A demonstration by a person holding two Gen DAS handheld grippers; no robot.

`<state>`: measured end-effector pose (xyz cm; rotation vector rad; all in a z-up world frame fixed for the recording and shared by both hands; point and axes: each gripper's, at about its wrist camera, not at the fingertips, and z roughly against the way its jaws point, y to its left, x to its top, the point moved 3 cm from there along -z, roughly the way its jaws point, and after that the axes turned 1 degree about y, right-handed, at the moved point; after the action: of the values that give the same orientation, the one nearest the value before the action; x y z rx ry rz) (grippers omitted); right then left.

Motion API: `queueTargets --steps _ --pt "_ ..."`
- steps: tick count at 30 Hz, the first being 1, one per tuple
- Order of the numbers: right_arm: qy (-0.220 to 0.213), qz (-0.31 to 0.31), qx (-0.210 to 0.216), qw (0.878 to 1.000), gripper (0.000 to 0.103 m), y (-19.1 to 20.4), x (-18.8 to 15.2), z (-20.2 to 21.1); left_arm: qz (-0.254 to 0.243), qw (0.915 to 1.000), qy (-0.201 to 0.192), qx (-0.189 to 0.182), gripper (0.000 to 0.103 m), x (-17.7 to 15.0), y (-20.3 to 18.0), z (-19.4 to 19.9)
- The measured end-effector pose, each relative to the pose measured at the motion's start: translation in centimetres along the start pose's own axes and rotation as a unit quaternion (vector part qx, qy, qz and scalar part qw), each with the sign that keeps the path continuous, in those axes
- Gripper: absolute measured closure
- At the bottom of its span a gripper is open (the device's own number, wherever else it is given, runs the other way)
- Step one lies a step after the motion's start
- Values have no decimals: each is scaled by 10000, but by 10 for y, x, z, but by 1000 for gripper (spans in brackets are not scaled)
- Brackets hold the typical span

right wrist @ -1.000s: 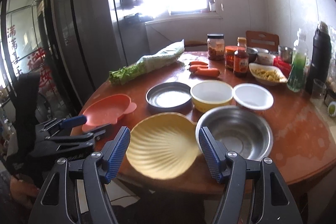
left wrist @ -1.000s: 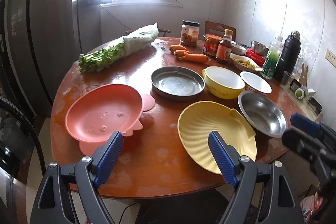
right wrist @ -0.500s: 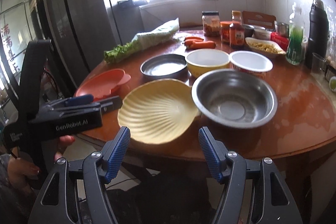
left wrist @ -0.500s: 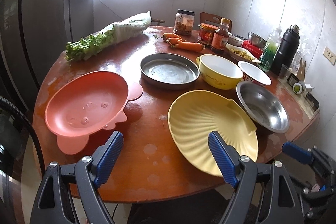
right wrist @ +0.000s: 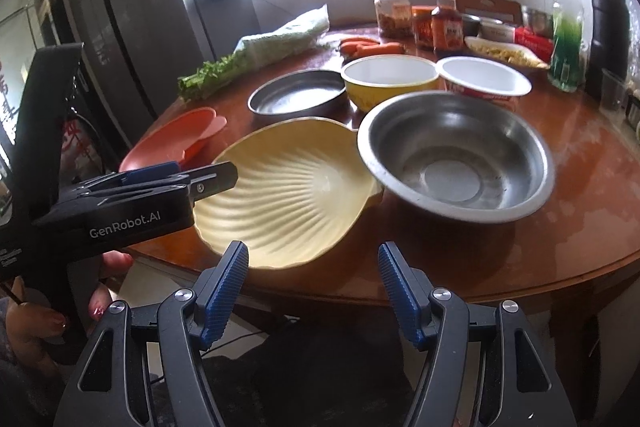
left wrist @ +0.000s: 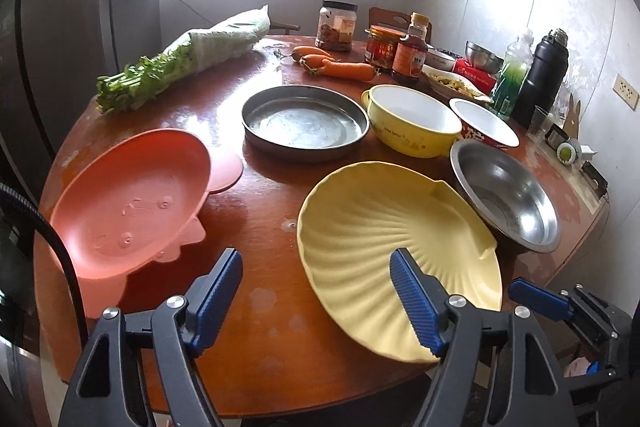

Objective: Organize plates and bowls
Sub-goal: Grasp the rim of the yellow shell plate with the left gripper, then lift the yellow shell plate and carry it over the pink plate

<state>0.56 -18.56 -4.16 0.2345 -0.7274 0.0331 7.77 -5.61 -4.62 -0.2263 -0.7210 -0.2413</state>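
Note:
On the round wooden table [left wrist: 260, 211] lie a yellow shell-shaped plate [left wrist: 384, 227] [right wrist: 288, 195], an orange plate [left wrist: 132, 195] [right wrist: 176, 135], a steel pan [left wrist: 304, 123] [right wrist: 298, 93], a yellow bowl [left wrist: 412, 121] [right wrist: 388, 79], a white bowl [left wrist: 486, 119] [right wrist: 482, 81] and a steel bowl [left wrist: 508, 197] [right wrist: 452, 155]. My left gripper [left wrist: 316, 267] is open and empty above the table's near edge, between the orange and shell plates. My right gripper [right wrist: 314, 259] is open and empty at the near rim of the shell plate.
Wrapped greens [left wrist: 188, 59], carrots [left wrist: 340, 67], jars and a sauce bottle [left wrist: 412, 49], a green bottle [left wrist: 514, 75] and a black flask [left wrist: 540, 75] stand at the back. A fridge [right wrist: 132, 39] stands left of the table.
Both grippers have moved in toward the table. The shell plate and steel bowl now loom larger in both views. Nothing on the table has moved.

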Motion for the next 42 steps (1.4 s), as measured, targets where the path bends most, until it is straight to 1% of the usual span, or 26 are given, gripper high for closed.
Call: queueTargets --steps 6,7,8,10,13,16,23,26,33,40,42 --pt "-16 -3 -22 10000 34 0 4 -9 -52 10000 78 8 38 1 -5 -12" --pt "-20 14 -38 10000 36 -1 4 -10 -75 9999 93 -32 41 1 -7 -14" --pt "-21 18 -54 10000 40 -1 4 -12 -80 9999 111 -56 44 1 -8 -16" --pt "-12 25 -26 10000 44 -2 6 -16 -72 9998 163 -120 47 0 -11 -21" --pt "-24 106 -78 9999 49 -2 9 -20 -50 9996 204 -202 48 -1 -11 -25" --pt "-13 163 -73 9998 53 -1 10 -24 -91 9997 151 -163 59 -1 -12 -27" --pt "-32 236 -201 9995 54 0 14 -27 -98 9998 110 -99 60 -4 -12 -23" --pt "-61 267 -166 9995 54 3 15 -25 -56 9999 94 -78 60 -5 -9 -19" --pt "-149 355 -48 9992 54 15 15 -17 63 9998 -130 -99 60 -3 -1 7" --pt "-310 534 58 9981 54 35 20 -5 161 9993 -345 -39 60 1 10 33" --pt "-360 557 92 9978 54 42 23 -2 185 9988 -458 -9 60 4 14 42"
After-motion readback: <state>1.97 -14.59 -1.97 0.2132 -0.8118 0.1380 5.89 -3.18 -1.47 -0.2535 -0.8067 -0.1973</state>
